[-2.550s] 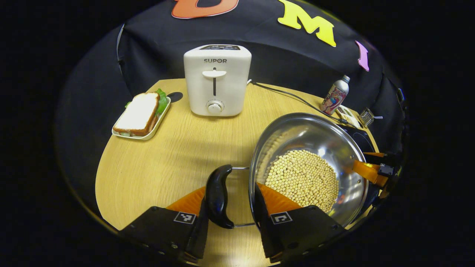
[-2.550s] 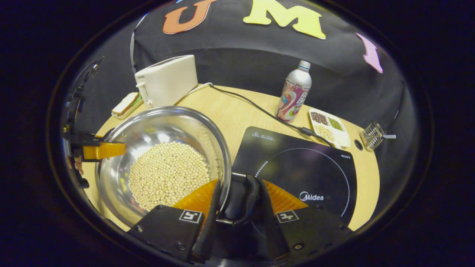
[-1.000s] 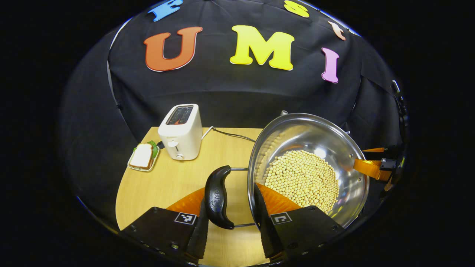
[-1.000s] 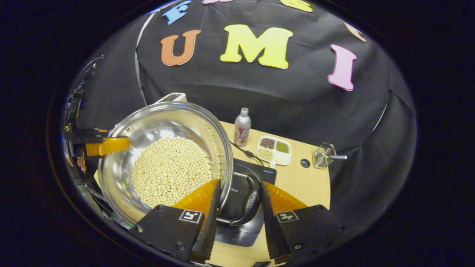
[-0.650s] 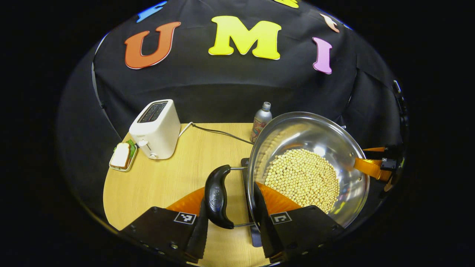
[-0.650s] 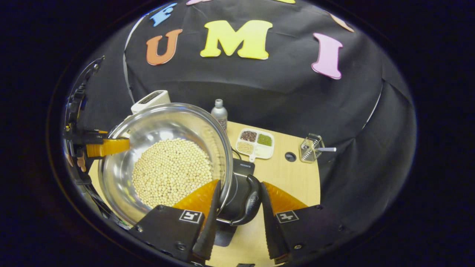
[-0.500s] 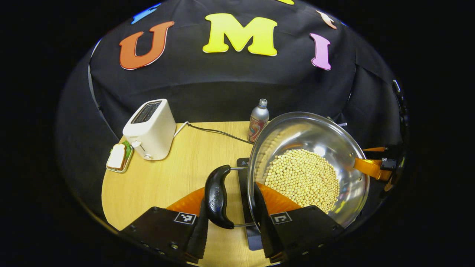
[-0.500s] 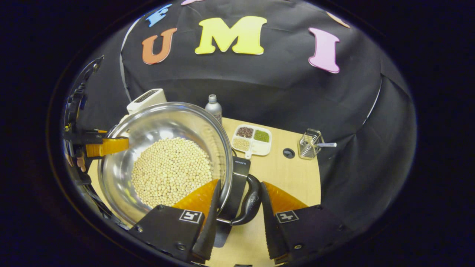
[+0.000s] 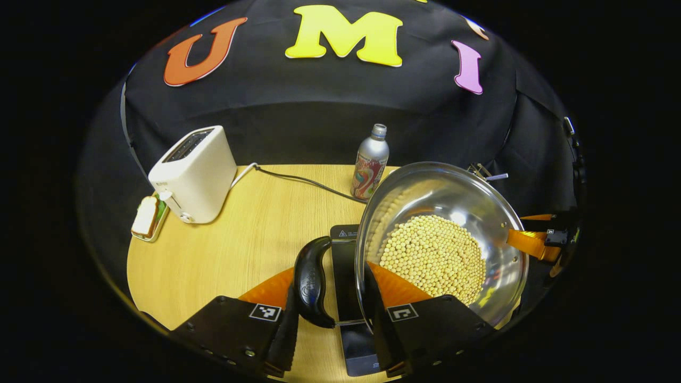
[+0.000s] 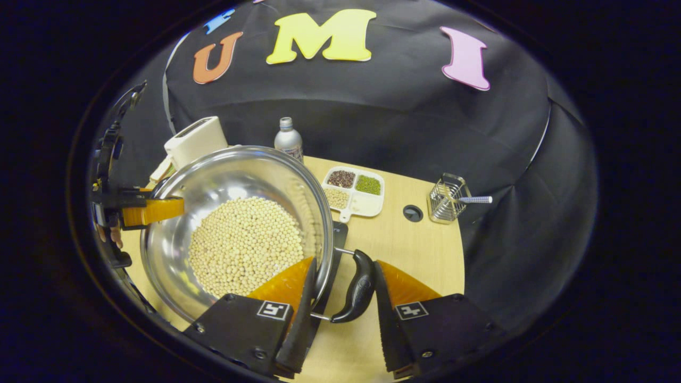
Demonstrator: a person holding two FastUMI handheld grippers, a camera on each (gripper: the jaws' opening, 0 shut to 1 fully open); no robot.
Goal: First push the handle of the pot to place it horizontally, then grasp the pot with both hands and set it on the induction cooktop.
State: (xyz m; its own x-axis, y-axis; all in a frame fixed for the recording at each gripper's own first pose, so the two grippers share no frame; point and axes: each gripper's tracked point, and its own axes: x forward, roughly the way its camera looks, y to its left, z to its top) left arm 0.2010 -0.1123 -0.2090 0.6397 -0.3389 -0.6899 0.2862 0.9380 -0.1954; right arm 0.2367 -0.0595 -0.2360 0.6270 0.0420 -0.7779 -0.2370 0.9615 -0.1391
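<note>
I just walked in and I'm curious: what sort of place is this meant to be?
Probably a mock kitchen staged in a booth: a toaster, an induction cooktop and a pot of beans over a wooden table.

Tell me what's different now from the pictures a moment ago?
The pot of beans has been lifted off the table and carried sideways until it hangs above the induction cooktop. Both grippers, left and right, still straddle the pot's rim and side handles as before. The toaster, bottle and bean tray stayed put.
</note>
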